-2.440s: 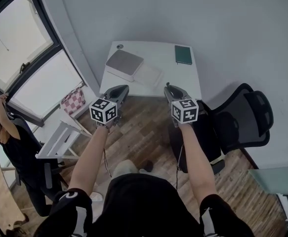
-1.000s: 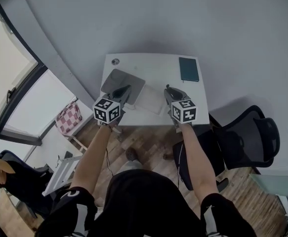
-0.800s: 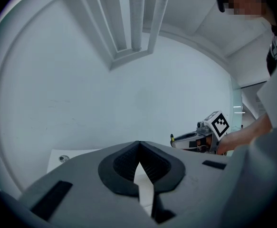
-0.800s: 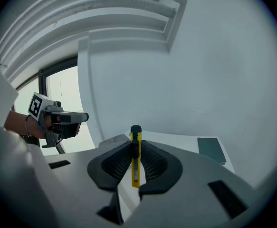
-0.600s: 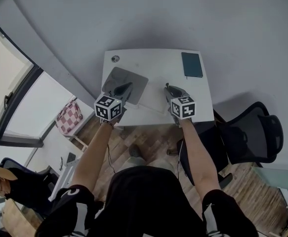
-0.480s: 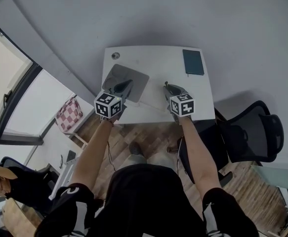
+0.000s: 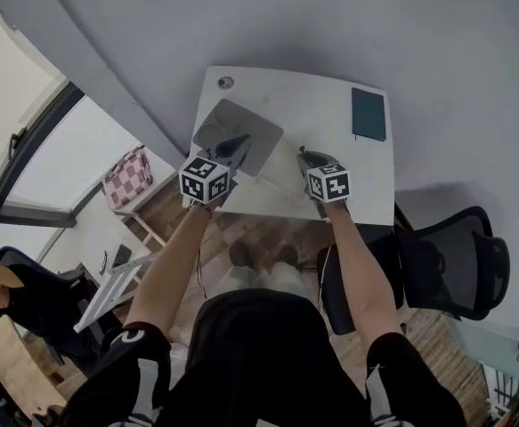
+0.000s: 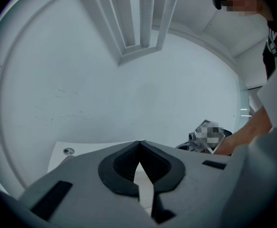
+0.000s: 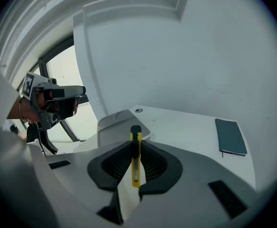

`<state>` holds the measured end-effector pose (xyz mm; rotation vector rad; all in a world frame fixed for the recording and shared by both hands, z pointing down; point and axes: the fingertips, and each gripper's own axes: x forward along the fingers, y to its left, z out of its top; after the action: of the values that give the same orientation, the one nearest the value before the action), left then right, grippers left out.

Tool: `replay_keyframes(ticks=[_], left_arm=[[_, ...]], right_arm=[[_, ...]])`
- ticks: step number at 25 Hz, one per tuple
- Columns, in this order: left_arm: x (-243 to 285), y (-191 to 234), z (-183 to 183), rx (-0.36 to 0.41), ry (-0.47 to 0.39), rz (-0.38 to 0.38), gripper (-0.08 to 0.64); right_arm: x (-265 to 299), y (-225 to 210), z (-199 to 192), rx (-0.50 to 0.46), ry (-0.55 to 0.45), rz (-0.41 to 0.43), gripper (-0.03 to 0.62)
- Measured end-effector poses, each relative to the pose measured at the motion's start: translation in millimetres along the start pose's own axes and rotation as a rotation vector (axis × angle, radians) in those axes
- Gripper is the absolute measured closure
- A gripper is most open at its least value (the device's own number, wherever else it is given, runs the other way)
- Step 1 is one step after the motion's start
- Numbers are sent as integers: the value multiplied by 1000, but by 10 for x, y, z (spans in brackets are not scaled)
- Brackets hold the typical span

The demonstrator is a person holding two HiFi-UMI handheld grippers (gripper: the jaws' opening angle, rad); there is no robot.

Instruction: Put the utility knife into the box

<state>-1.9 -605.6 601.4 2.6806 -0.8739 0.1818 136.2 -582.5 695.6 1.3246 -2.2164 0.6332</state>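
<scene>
The right gripper [image 9: 136, 145] pinches a slim yellow plastic utility knife [image 9: 136, 163] upright between narrowly parted jaws, just short of the flat grey rectangular box [image 9: 121, 122] on the white table [image 7: 321, 123]. The left gripper [image 8: 139, 148] hovers over the box, its jaws together and empty. The knife is probably best carried level over the box before it is released.
</scene>
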Motion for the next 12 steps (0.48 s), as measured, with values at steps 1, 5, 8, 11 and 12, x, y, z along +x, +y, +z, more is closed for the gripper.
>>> replay_keyframes(ticks=[1,5,8,11,12], left_arm=[[6,11,-28,-6,0,12,535],[33,80,-137,-20,6,54,535],[48,143,-225,-27,11,86,535],[63,207,-303,-35,14,113,535],[72,228,-323,-37,14,121,535]], right_arm=[[59,-5,-28,-8,16,14,520],[306,-36,-127,-38,79,57,520],[485,-34,-229,-57,131,87,520],[645,-29,-337,-66,178,110,520],[693,-31,-369,-67,191,116,520]])
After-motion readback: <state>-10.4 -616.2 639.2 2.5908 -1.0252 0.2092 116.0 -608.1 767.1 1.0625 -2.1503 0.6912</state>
